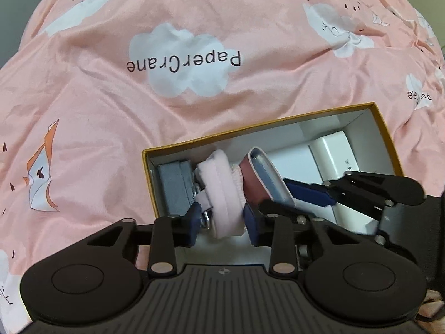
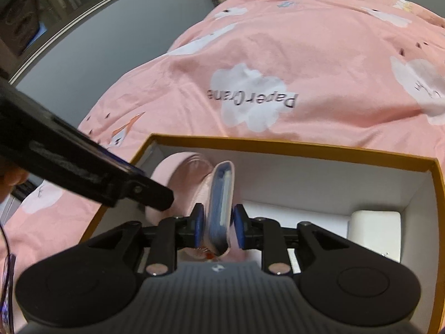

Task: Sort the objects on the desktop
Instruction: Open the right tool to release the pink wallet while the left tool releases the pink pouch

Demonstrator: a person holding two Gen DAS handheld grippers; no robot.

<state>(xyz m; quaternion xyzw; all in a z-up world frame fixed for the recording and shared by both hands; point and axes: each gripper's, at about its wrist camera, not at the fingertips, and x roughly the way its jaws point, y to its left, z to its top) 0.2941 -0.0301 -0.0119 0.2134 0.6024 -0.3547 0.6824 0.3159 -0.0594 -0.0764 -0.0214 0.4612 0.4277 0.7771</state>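
Observation:
An open box with a mustard rim (image 1: 250, 125) and white inside lies on a pink bedsheet; it also shows in the right wrist view (image 2: 306, 146). My left gripper (image 1: 222, 221) is shut on a pale pink padded strap roll (image 1: 219, 189) inside the box. My right gripper (image 2: 218, 229) is shut on a pink-edged blue and grey flat case (image 2: 221, 203), held on edge beside the roll (image 2: 172, 178). The case (image 1: 267, 175) and the right gripper's fingers (image 1: 308, 192) show in the left wrist view. The left gripper's black finger (image 2: 150, 192) crosses the right wrist view.
A grey small box (image 1: 173, 186) sits at the box's left end and a white block (image 1: 333, 156) at its right end, also in the right wrist view (image 2: 375, 228). Rumpled pink sheet (image 1: 194, 27) surrounds the box. A grey wall (image 2: 111, 41) lies behind.

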